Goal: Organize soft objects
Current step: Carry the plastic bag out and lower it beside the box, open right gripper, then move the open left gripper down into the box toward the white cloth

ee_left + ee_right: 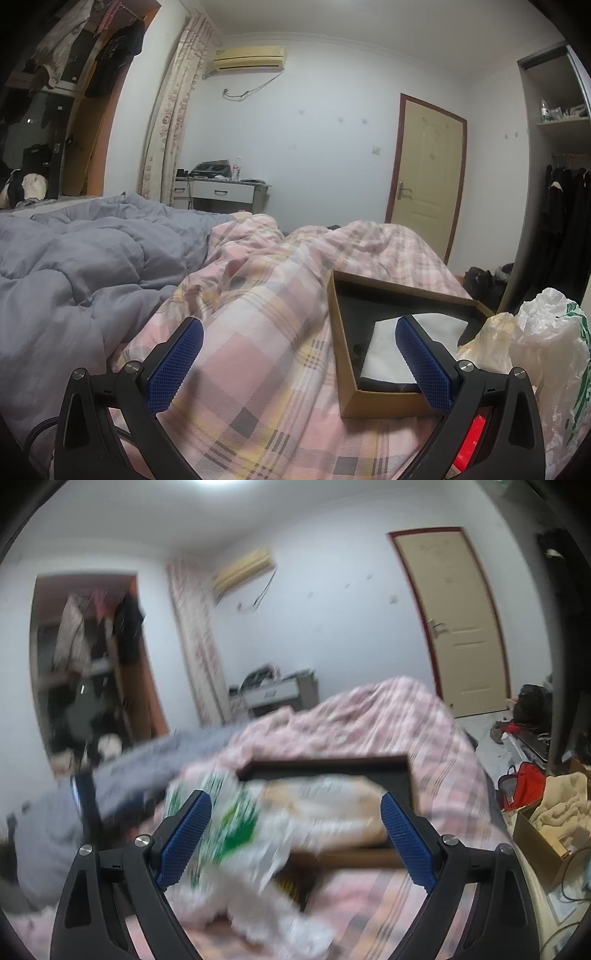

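A shallow brown cardboard box (pixel 349 384) with a black lining lies on the pink plaid quilt (pixel 258 332). A folded white cloth (pixel 384 354) lies inside it. My left gripper (pixel 299 347) is open and empty above the quilt, its right finger over the box's near corner. Crumpled plastic bags (pixel 546 339), white with green print and a beige one, sit right of the box. In the blurred right wrist view my right gripper (pixel 295 819) is open, with the bags (pixel 236 823) between and under its fingers, in front of the box (pixel 332 764).
A grey duvet (pixel 74 266) covers the bed's left side. A desk (pixel 221 192) stands by the far wall beside a curtain, a closed door (pixel 424 166) to the right. An open carton with a cream blanket (pixel 554 812) and a red bag (pixel 528 782) sit on the floor right of the bed.
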Demonstrator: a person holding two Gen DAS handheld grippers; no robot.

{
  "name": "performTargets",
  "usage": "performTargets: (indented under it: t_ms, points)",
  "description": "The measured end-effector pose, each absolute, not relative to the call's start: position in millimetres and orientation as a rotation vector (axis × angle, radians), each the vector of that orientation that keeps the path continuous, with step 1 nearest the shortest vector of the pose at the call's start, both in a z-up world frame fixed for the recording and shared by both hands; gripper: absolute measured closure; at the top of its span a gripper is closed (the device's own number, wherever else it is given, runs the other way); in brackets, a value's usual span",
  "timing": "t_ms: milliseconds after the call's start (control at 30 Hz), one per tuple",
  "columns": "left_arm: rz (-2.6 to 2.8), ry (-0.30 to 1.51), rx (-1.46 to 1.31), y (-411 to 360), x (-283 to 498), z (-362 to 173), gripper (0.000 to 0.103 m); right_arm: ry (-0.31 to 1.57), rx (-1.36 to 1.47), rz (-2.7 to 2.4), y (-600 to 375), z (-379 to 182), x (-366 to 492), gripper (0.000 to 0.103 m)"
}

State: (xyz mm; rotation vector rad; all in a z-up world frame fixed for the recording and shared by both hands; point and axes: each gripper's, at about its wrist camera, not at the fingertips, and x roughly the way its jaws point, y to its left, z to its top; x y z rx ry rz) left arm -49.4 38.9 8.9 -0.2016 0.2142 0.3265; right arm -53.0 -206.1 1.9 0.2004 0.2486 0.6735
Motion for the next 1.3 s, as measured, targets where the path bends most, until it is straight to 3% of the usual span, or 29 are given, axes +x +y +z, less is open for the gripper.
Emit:
performTargets:
  t_ms: [33,200,367,933,1133,1233,1300]
  points:
    - [0.322,0.218,-0.193,38,-48,9,0.000,0.226,0.231,0.644,-209,9,-47,0.001]
    - [0.283,0.230,-0.148,27,-45,12,0.000,0.170,0.262,0.467,-199,10,-18,0.000]
    - [0.247,0.223,-0.136,21,-37,19,0.000,0.364,0.236,0.431,-179,-26,16,0.000]
    - [0.139,0.423,0.016,-17,19,7,0.001,0.469,0.426,0.401,-214,-43,28,0.000]
    - [0.104,0.492,0.031,-22,31,-1,0.018,0.475,0.414,0.403,-213,-43,26,0.000]
    - [0.088,0.517,0.047,-26,34,-3,0.036,0.482,0.421,0.403,-215,-44,29,0.000]
    - [0.079,0.552,0.051,-27,39,-8,0.055,0.485,0.424,0.404,-216,-45,29,0.000]
